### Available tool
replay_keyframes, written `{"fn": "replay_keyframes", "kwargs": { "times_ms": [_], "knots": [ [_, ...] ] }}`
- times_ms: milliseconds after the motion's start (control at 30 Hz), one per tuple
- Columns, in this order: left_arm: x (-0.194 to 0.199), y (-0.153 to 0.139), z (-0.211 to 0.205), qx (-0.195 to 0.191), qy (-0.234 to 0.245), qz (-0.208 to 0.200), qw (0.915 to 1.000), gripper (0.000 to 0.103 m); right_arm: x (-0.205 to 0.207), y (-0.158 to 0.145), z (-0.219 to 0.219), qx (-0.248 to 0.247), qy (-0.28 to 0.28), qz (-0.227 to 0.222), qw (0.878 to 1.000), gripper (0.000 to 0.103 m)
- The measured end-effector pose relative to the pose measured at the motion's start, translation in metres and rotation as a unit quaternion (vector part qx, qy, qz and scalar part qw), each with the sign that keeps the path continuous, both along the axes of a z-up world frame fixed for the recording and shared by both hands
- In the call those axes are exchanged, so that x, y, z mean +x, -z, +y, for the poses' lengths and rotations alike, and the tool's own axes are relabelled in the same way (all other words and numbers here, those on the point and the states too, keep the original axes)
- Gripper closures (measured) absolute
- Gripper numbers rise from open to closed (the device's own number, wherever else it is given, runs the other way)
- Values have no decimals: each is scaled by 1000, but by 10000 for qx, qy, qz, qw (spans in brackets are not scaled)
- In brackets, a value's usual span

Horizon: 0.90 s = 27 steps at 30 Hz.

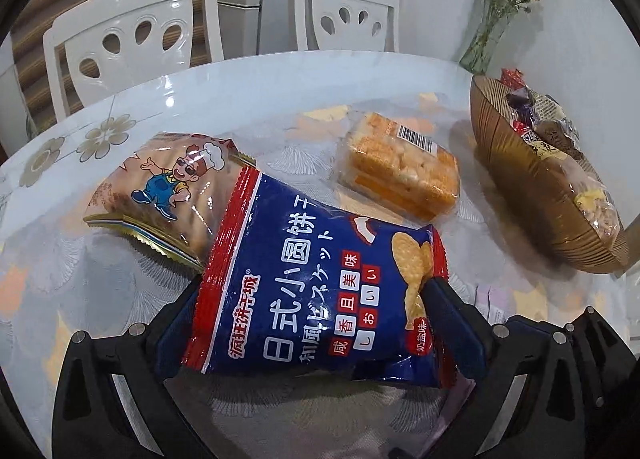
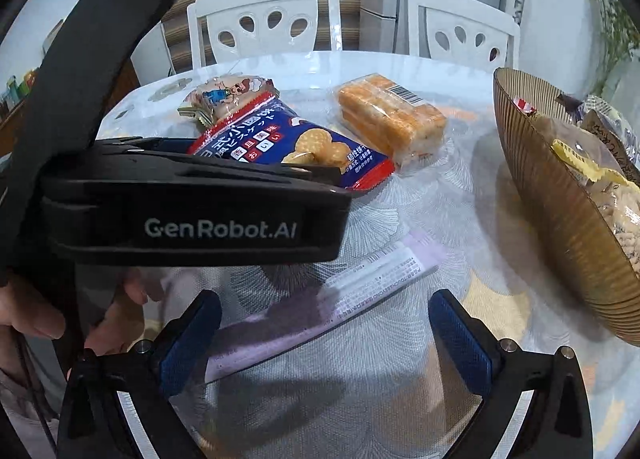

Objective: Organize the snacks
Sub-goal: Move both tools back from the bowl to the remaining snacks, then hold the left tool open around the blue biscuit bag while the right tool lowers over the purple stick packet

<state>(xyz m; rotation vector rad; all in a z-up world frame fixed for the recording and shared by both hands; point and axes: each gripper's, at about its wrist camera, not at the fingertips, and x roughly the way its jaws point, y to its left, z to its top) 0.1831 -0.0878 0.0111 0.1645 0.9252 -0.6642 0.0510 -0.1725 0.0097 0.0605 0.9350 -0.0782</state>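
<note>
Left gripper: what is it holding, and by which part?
The left gripper holds the blue biscuit bag across its lower end, one side each.

Blue-and-red biscuit bag (image 1: 316, 291) tilted at 6 o'clock, overlapping cartoon-chef packet (image 1: 168, 187) at 9, clear-wrapped orange cake (image 1: 400, 167) at 1, lilac stick sachet (image 2: 332, 295) flat nearby.

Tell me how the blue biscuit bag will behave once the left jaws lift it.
The blue biscuit bag looks puffy and crinkled, so it will probably sag rather than stay stiff. Its glossy film may slip in the left gripper. The round biscuits pictured suggest fragile contents, so a hard squeeze could crack them.
</note>
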Motion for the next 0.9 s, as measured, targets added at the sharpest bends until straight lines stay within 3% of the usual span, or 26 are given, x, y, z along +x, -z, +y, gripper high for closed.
{"fn": "replay_keyframes", "kwargs": {
  "times_ms": [900],
  "knots": [
    [2,0,-1,34,-9,-17,10000,0,3,2,2,-10,-2,2,10000,0]
  ]
}}
